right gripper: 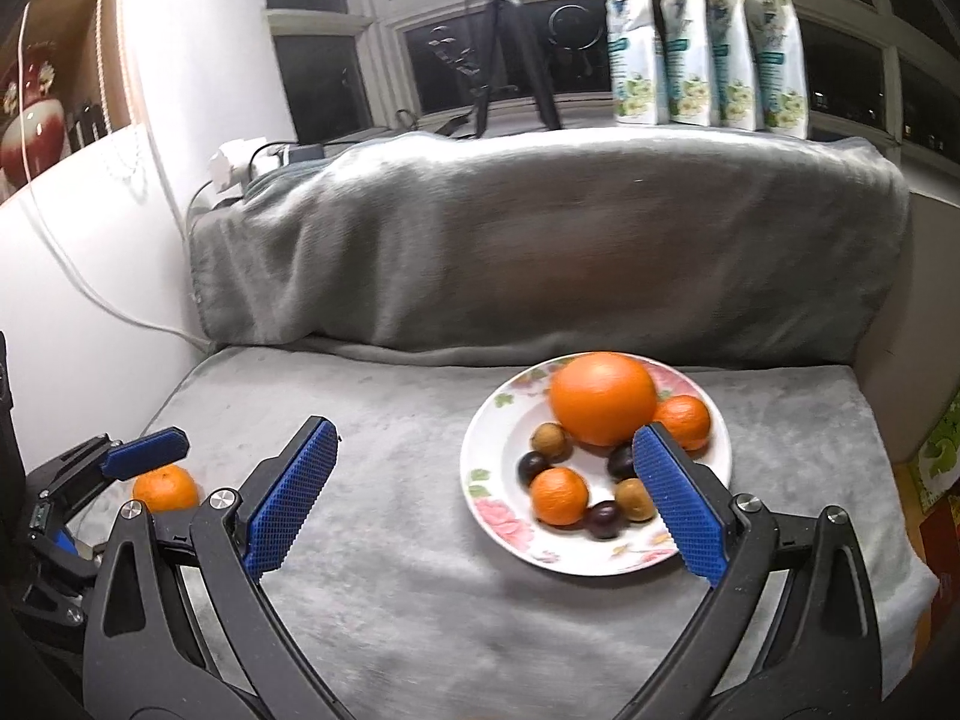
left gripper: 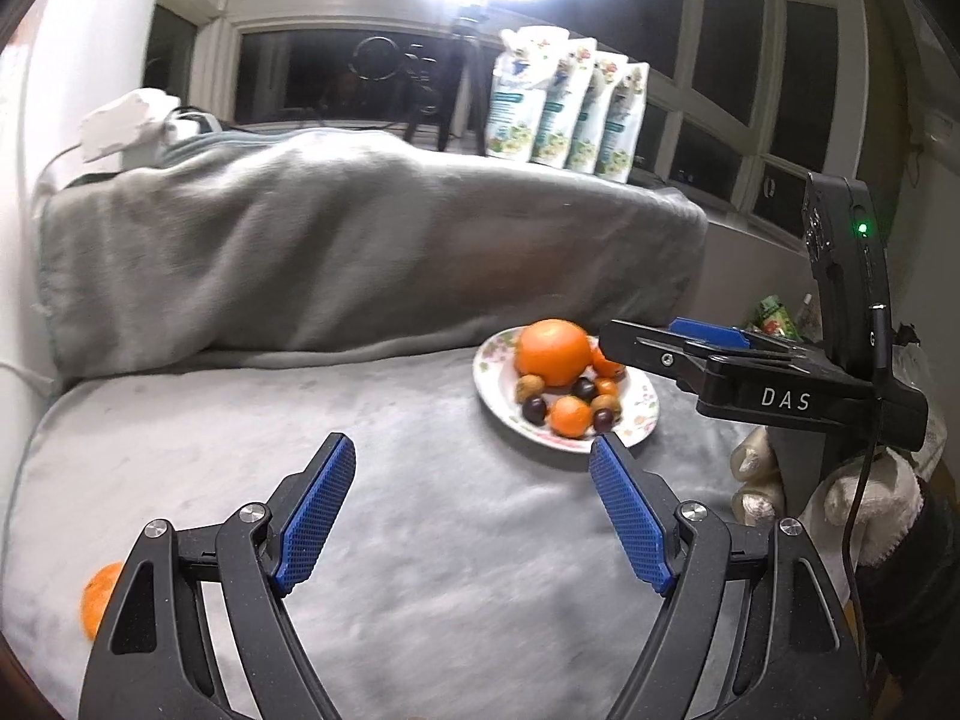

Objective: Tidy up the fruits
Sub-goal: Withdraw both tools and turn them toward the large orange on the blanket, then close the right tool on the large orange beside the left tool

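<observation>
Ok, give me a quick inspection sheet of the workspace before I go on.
Surface: grey blanket over a cushioned seat, soft and wrinkled.
Job's things: floral plate holding a large orange, two mandarins, dark plums and brownish fruits; one stray mandarin on the blanket, left of the plate.
Clutter: nothing seen on the seat.
Grippers: left gripper open, empty; right gripper open, empty, its right finger over the plate.
Cables: white cable along the wall.
Surroundings: four pouches and a tripod on the windowsill; dark windows.
</observation>
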The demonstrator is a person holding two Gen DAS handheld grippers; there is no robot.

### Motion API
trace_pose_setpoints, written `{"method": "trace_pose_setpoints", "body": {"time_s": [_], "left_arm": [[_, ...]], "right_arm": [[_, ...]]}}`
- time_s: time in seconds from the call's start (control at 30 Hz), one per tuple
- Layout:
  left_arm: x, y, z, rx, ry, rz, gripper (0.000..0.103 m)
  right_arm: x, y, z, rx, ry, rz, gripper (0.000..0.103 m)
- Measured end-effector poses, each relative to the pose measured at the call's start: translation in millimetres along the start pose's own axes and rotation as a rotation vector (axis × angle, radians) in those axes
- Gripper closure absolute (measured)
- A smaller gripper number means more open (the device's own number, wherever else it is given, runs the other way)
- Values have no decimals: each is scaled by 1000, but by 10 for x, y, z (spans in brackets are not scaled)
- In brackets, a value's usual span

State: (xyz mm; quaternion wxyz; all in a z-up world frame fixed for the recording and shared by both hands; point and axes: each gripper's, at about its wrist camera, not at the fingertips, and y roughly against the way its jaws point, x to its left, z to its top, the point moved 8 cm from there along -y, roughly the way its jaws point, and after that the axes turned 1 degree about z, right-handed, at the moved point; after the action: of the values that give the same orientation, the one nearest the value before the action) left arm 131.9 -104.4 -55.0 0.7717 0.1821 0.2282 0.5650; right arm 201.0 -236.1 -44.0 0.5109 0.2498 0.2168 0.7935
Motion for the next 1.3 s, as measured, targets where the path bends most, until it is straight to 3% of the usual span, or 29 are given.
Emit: {"method": "trace_pose_setpoints", "body": {"time_s": [0.3,0.73,0.97,1.3], "left_arm": [[497,288,-158,-13,61,97,22],[1285,702,-732,15,187,241,22],[1497,702,-974,47,243,260,22],[1668,606,-1145,75,315,223,22]], "right_arm": [[457,-157,-70,34,60,87,2],[1135,-423,-244,112,154,217,2],[1549,-584,-366,173,206,305,2],[2028,-823,-590,289,228,444,2]]}}
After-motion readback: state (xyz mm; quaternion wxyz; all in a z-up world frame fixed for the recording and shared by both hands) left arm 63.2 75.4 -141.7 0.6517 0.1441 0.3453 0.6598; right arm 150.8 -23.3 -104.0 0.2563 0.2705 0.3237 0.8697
